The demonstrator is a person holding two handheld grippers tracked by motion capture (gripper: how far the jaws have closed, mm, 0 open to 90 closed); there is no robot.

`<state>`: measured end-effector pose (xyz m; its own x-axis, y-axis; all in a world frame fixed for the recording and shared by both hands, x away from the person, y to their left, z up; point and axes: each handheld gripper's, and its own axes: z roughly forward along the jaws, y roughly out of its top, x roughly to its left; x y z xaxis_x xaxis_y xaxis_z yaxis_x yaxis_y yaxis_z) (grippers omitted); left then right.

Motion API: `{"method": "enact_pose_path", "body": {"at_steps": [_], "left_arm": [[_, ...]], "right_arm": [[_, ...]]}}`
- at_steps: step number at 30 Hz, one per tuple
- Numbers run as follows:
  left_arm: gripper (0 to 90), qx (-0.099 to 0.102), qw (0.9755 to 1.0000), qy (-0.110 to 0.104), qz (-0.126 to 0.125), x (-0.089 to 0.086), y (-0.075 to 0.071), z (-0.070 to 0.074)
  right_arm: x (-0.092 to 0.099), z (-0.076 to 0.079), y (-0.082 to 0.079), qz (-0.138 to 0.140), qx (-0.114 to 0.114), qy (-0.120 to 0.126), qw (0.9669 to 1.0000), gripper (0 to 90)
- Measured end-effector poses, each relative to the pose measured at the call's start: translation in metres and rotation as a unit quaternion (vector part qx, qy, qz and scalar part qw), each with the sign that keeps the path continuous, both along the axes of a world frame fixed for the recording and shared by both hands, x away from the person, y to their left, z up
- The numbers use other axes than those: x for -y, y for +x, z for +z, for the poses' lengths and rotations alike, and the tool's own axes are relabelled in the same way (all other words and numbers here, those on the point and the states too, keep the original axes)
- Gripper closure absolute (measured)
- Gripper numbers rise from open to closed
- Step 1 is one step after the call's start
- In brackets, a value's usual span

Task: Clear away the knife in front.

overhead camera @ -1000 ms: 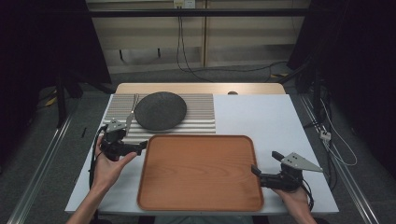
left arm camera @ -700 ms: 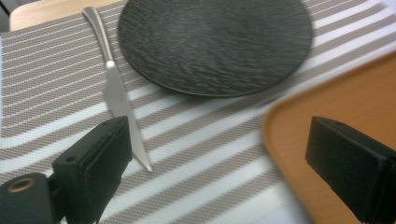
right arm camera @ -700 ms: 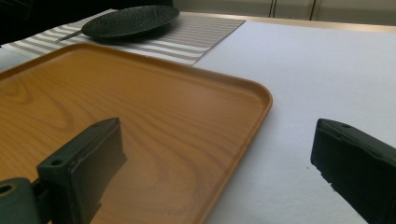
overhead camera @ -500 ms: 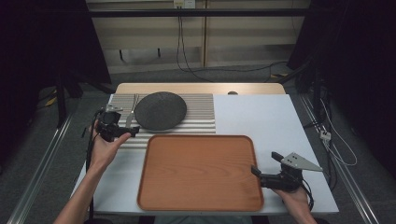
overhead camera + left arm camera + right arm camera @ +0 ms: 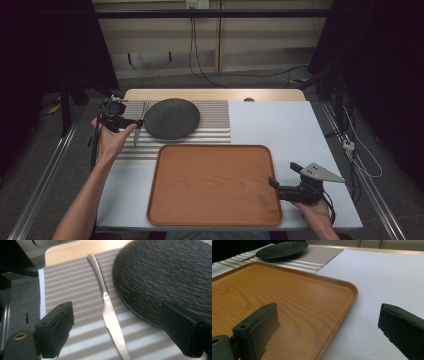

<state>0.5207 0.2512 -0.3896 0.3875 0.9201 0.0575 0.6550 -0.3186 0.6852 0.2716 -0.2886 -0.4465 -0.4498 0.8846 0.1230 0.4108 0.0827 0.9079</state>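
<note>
The knife [image 5: 110, 312] is what I am after: it lies flat on the striped placemat [image 5: 75, 290], handle pointing away from me, blade towards me, just beside the rim of the dark plate [image 5: 162, 277] on its left, and I cannot tell whether the two touch. Over the last second I have carried my left gripper [image 5: 131, 121] up from the near left corner of the tray to the left end of the placemat, so the knife now sits squarely between its fingers [image 5: 56, 330] in the left gripper view; they are spread wide and hold nothing, and one of them overlaps the plate's edge in that view. I read this as the approach to a pick, with the grasp not yet made and the plate close enough that I would need to mind it when closing. My right gripper [image 5: 280, 189] has not shifted: it rests at the right edge of the wooden tray [image 5: 215, 185], its fingers [image 5: 257, 327] apart, straddling the tray's rim without pinching it, one over the wood and one over the white tabletop [image 5: 280, 125]. Counting what is out: one knife, one plate, one placemat, one tray with nothing on it, and two grippers.
</note>
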Motion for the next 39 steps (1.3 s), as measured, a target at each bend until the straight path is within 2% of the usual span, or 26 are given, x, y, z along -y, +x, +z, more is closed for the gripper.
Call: {"method": "enact_pose_path", "body": {"at_steps": [6,9,11,12,13,16,17,18,20,21,23,24,26,27,29,32,33,34,37,39], "left_arm": [[12.0,-0.008,0.9999,0.010,0.011,0.001,0.020,-0.002],[10.8,-0.008,0.9999,0.007,0.013,-0.003,0.030,-0.004],[10.1,-0.007,0.9997,0.010,0.023,-0.005,0.036,-0.006],[10.1,-0.012,0.9994,-0.005,0.031,-0.007,0.041,-0.008],[13.4,-0.016,0.9991,-0.017,0.034,-0.009,0.044,-0.010],[15.6,-0.023,0.9987,-0.010,0.044,-0.009,0.054,-0.017],[20.7,-0.025,0.9987,-0.009,0.042,-0.010,0.057,-0.019],[20.7,-0.022,0.9985,-0.018,0.046,-0.011,0.060,-0.023],[24.0,-0.027,0.9978,-0.038,0.048,-0.012,0.065,-0.029],[27.1,-0.033,0.9976,-0.041,0.044,-0.012,0.067,-0.031],[27.9,-0.037,0.9977,-0.033,0.045,-0.008,0.070,-0.038],[34.4,-0.043,0.9976,-0.032,0.044,-0.007,0.072,-0.041],[35.3,-0.045,0.9976,-0.027,0.046,-0.005,0.074,-0.045],[40.7,-0.047,0.9975,-0.024,0.047,-0.004,0.076,-0.047],[42.8,-0.048,0.9971,-0.031,0.049,-0.003,0.078,-0.049],[47.2,-0.054,0.9972,-0.021,0.048,0.002,0.082,-0.052],[51.6,-0.056,0.9972,-0.017,0.047,0.004,0.083,-0.053],[54.9,-0.055,0.9972,-0.022,0.046,0.004,0.083,-0.053],[57.6,-0.057,0.9967,-0.034,0.046,0.005,0.086,-0.054],[64.6,-0.062,0.9962,-0.037,0.048,0.004,0.088,-0.054]], "right_arm": [[0.000,0.000,-0.001,-0.005,-0.001,0.002,1.0000,2.5],[0.000,0.000,-0.001,-0.006,-0.001,0.001,1.0000,2.5],[0.000,0.000,-0.001,-0.005,-0.001,0.001,1.0000,2.5],[0.000,0.000,-0.001,-0.005,-0.001,0.001,1.0000,2.5],[0.000,0.000,-0.001,-0.006,-0.001,0.002,1.0000,2.4],[0.000,0.000,-0.001,-0.005,-0.001,0.001,1.0000,2.5],[0.000,0.000,-0.001,-0.005,-0.001,0.001,1.0000,2.5],[0.000,0.000,-0.001,-0.005,-0.001,0.001,1.0000,2.5],[0.001,0.000,-0.001,-0.005,-0.001,0.001,1.0000,2.5],[0.001,0.000,-0.002,-0.006,-0.001,0.002,1.0000,2.5],[0.001,0.000,-0.002,-0.007,-0.001,0.003,1.0000,2.5],[0.002,0.000,-0.003,-0.009,-0.002,0.003,1.0000,2.5],[0.003,0.000,-0.003,-0.009,-0.003,0.003,1.0000,2.4],[0.003,0.000,-0.003,-0.009,-0.002,0.004,0.9999,2.5],[0.003,0.000,-0.003,-0.007,-0.002,0.002,1.0000,2.7],[0.002,0.000,-0.003,-0.007,-0.003,0.002,1.0000,2.7],[0.002,0.000,-0.003,-0.007,-0.004,0.002,1.0000,2.7],[0.002,0.000,-0.003,-0.007,-0.004,0.003,1.0000,2.7],[0.002,0.000,-0.003,-0.007,-0.005,0.003,1.0000,2.6],[0.003,-0.001,-0.003,-0.007,-0.004,0.002,1.0000,2.6]]}}
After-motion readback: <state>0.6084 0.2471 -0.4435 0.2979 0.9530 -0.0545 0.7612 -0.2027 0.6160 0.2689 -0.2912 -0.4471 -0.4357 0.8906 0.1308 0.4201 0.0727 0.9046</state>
